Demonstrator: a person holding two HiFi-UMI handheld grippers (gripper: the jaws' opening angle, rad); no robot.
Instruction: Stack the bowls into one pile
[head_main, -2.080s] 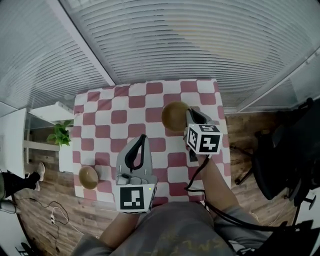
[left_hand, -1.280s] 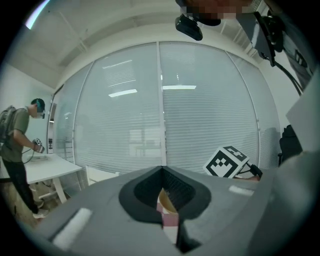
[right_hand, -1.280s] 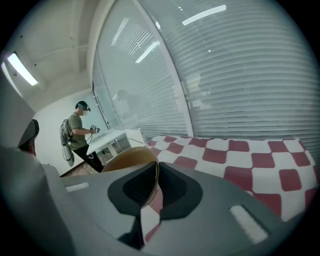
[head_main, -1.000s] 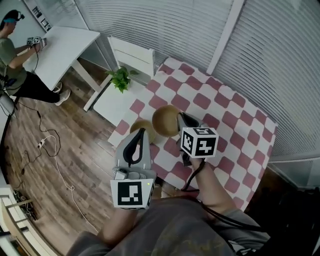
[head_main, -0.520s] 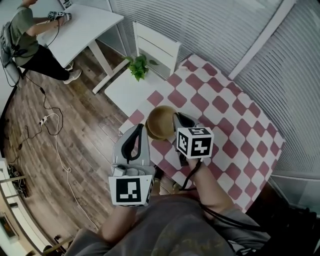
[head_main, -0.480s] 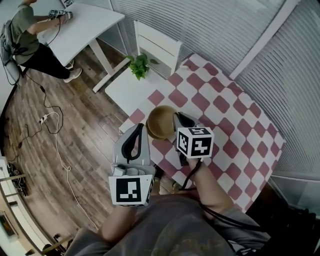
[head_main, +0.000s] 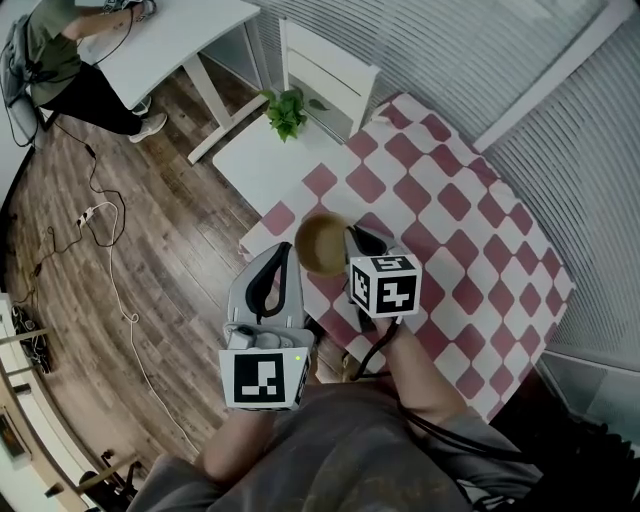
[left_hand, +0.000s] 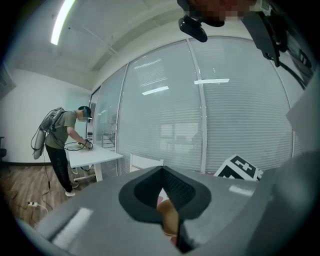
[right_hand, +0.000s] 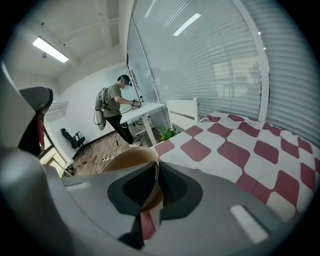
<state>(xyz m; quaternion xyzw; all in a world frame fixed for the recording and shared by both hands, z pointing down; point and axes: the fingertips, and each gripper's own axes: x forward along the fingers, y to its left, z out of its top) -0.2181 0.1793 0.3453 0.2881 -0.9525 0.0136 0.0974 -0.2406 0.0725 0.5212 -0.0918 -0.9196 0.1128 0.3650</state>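
While the left gripper (head_main: 284, 252) hangs closed, the right gripper (head_main: 351, 235) clamps a bowl (head_main: 318, 244)

Head view steeply down over checkered table (head_main: 470, 200); both gripper views low and level, distant person (head_main: 55, 50) common to all.

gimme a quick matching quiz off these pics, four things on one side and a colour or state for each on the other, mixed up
Things:
1. bowl
2. left hand-held gripper
3. plant
4. tablecloth

Colour or state:
a. red and white checks
b. green leaves
c. shut, nothing in it
d. pinched at the rim by the right hand-held gripper

Pairs: 1-d, 2-c, 3-b, 4-a
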